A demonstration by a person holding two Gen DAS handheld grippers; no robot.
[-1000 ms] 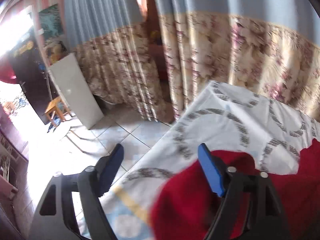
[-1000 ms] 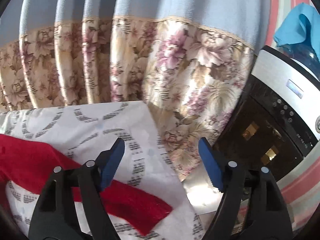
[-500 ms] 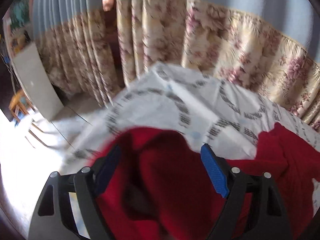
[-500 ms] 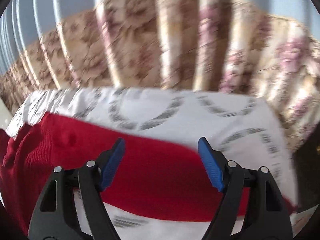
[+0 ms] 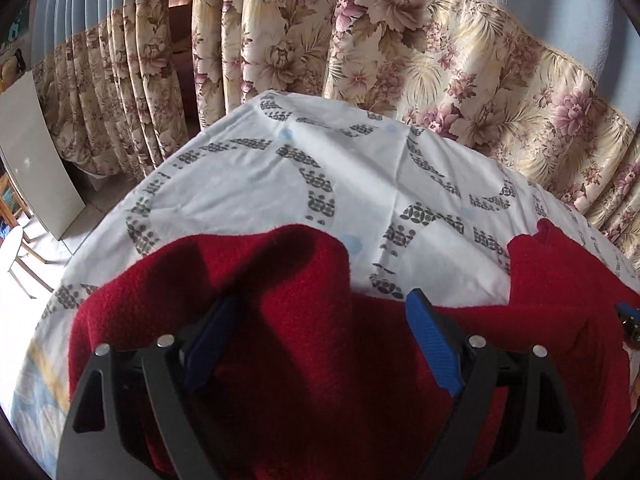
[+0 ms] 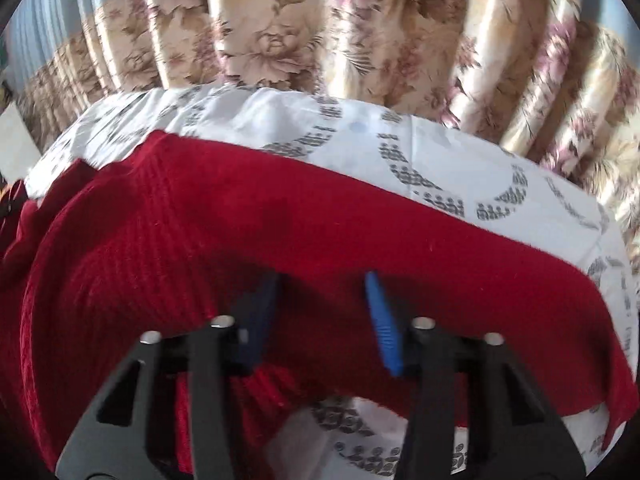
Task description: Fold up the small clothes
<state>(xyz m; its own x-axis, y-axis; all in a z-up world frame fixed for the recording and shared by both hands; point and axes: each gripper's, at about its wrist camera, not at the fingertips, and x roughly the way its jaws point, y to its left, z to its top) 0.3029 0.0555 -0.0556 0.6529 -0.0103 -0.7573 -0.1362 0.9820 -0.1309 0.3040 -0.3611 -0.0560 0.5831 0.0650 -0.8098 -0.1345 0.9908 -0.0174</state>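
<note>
Black gripper (image 5: 320,332) frames, blue pads (image 5: 432,344), silver screws

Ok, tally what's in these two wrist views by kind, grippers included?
Red garment: 1
Patterned white sheet: 1
Floral curtain: 1
Grippers: 2, left gripper and right gripper, both open over the garment
Total: 5

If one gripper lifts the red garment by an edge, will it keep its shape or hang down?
The red garment will probably hang limp: it already lies in soft humps and folds on the patterned sheet. Its fuzzy, ribbed knit looks thick, so it is likely a little heavy for its size and unlikely to slip between the pads. The sheet might drag along with it.
</note>
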